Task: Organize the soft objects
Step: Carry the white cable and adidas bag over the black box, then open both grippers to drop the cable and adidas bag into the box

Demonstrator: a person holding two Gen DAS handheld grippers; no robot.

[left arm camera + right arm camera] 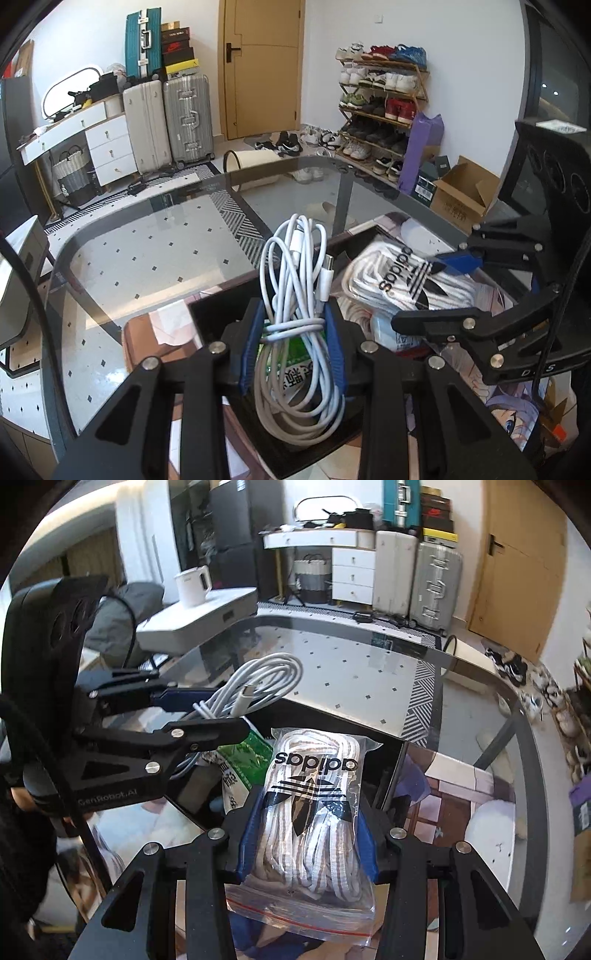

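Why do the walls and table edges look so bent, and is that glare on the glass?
Left wrist view: fisheye lens bows the tan wooden door and rounded glass tabletop; dark vignette at the corners; the white coiled charging cable is sharp. Right wrist view: same bending; window light glares off the clear plastic bag of white Adidas shoelaces; the far right edge is smeared.

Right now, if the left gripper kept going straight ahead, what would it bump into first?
Probably nothing soon. The left gripper, shut on the white cable, points out over the glass table; that stretch looks free, though depth is unclear.
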